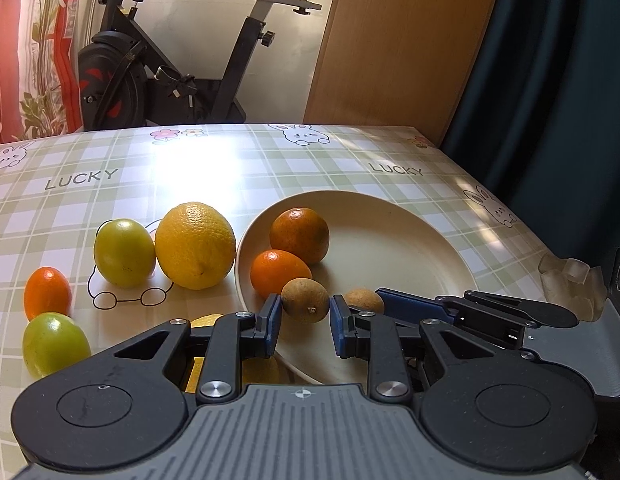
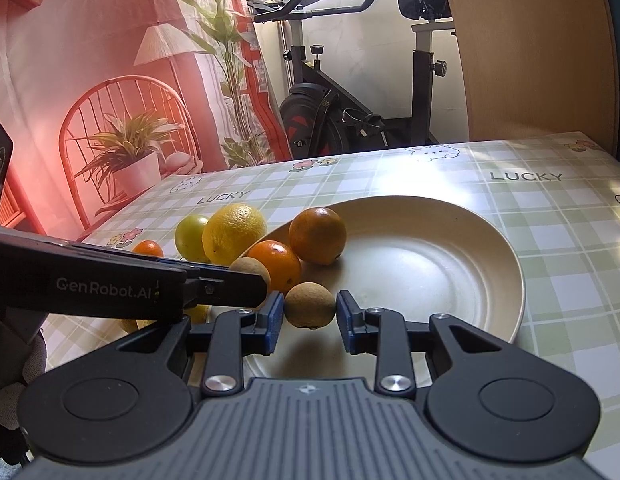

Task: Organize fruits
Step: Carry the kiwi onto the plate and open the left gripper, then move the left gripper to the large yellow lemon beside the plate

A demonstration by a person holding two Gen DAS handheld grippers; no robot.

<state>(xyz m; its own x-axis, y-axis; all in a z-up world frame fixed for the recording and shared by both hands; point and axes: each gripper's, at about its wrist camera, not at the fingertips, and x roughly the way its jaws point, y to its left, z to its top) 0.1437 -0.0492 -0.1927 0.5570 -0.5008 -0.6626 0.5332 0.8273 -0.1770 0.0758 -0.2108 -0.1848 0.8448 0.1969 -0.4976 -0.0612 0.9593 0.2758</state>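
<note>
My left gripper (image 1: pixel 304 309) is shut on a small brown fruit (image 1: pixel 304 299) just over the near rim of a cream plate (image 1: pixel 429 224). My right gripper (image 2: pixel 310 307) is shut on a second brown fruit (image 2: pixel 310 304) above the same plate (image 2: pixel 505 268). The two grippers sit side by side, almost touching. Two oranges (image 1: pixel 300 234) (image 1: pixel 280 273) lie in the plate's left part. On the cloth to the left lie a big yellow citrus (image 1: pixel 195 245), two green fruits (image 1: pixel 124 252) (image 1: pixel 54 344) and a small orange (image 1: pixel 47 292). Another yellow fruit (image 2: pixel 198 314) is mostly hidden under the left gripper.
The table has a green checked cloth (image 1: pixel 110 176). An exercise bike (image 1: pixel 158 60) and a wooden panel (image 1: pixel 389 40) stand behind its far edge. A dark curtain (image 1: pixel 557 80) hangs at the right. A translucent corner guard (image 1: pixel 569 280) marks the table's right corner.
</note>
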